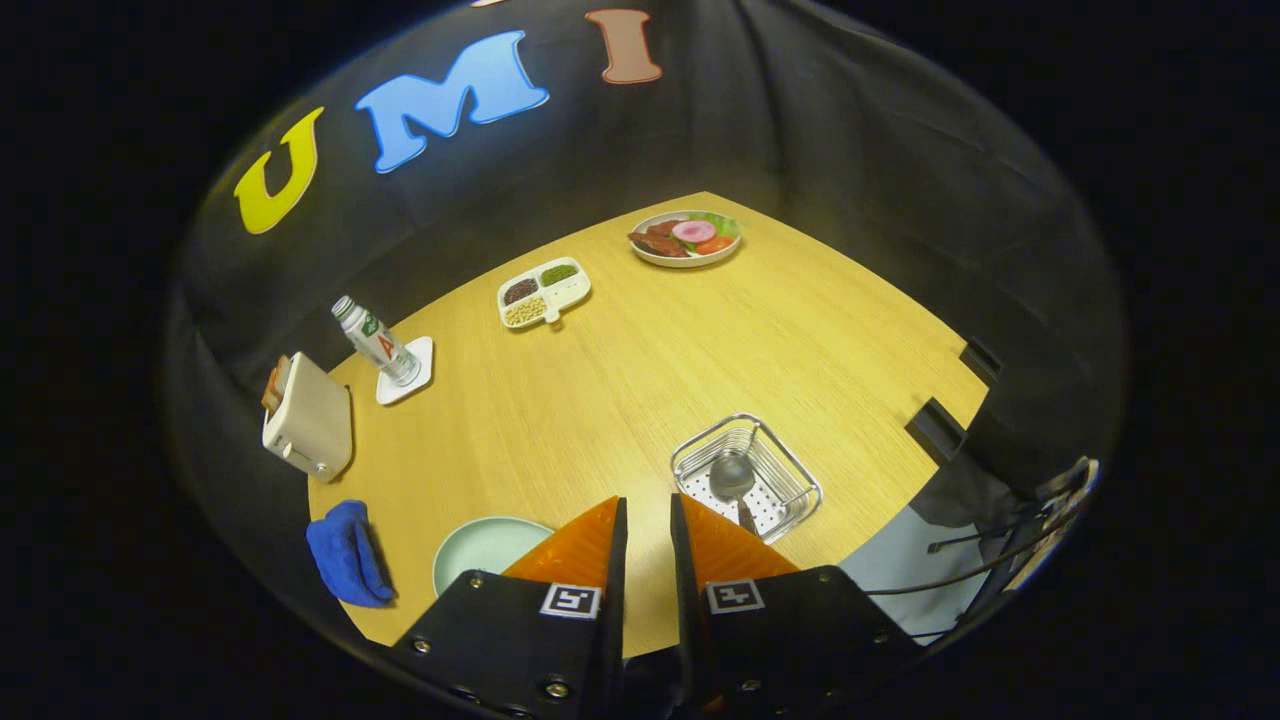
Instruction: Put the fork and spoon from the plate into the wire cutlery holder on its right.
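Fingers (590, 545) of orange ribbed plastic are standing a narrow gap apart, nothing between them, with bare wooden table (640, 400) showing through the slot; the gripper (648, 540) is hovering high above the table. Each black finger mount is carrying a small square marker.

At about eleven o'clock from the fingertips, just beside the left finger, a pale green plate (485, 548) is lying partly hidden behind that finger; the visible part is bare. At about one o'clock, just ahead of the right finger, the wire cutlery holder (745, 475) is sitting on the table with a perforated white floor. A spoon (732, 480) is lying inside it, bowl toward the far side and handle pointing back toward the right fingertip. A fork may be lying there too, but the wires make that hard to tell.

Farther out at nine o'clock, a blue cloth (345, 552) is bunched near the table's edge. At ten o'clock a cream toaster (308, 420) is holding bread, and beyond it a bottle (378, 343) is standing on a white coaster (408, 370). Around eleven to twelve o'clock a white divided dish (545, 292) is holding three kinds of beans or grains. At twelve o'clock, well beyond, a plate of food (686, 238) is resting near the far corner.
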The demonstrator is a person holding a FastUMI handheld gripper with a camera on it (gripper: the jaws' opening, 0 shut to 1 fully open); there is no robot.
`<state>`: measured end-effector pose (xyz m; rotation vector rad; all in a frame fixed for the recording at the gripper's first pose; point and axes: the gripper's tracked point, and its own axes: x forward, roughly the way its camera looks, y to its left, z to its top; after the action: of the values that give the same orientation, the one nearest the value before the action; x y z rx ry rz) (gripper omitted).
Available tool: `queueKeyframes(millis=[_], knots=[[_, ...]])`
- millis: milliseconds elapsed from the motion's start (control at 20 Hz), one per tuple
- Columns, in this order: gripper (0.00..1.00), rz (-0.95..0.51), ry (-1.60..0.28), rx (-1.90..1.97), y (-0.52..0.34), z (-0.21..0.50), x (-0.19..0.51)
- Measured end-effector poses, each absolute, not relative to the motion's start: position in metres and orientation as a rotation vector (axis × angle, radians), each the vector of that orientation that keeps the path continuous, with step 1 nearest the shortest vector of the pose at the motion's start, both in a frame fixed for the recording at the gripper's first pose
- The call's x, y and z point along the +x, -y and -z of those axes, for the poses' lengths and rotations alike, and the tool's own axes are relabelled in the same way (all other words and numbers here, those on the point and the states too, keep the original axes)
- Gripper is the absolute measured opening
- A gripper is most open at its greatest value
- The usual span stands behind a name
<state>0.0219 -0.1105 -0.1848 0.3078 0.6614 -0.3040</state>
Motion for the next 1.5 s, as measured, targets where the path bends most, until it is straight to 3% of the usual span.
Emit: queueKeyframes(millis=[750,1500], knots=[[0.24,-0.010,-0.832,0.117,-0.019,0.228,0.044],[0.24,-0.142,-1.090,0.004,-0.063,0.314,-0.010]])
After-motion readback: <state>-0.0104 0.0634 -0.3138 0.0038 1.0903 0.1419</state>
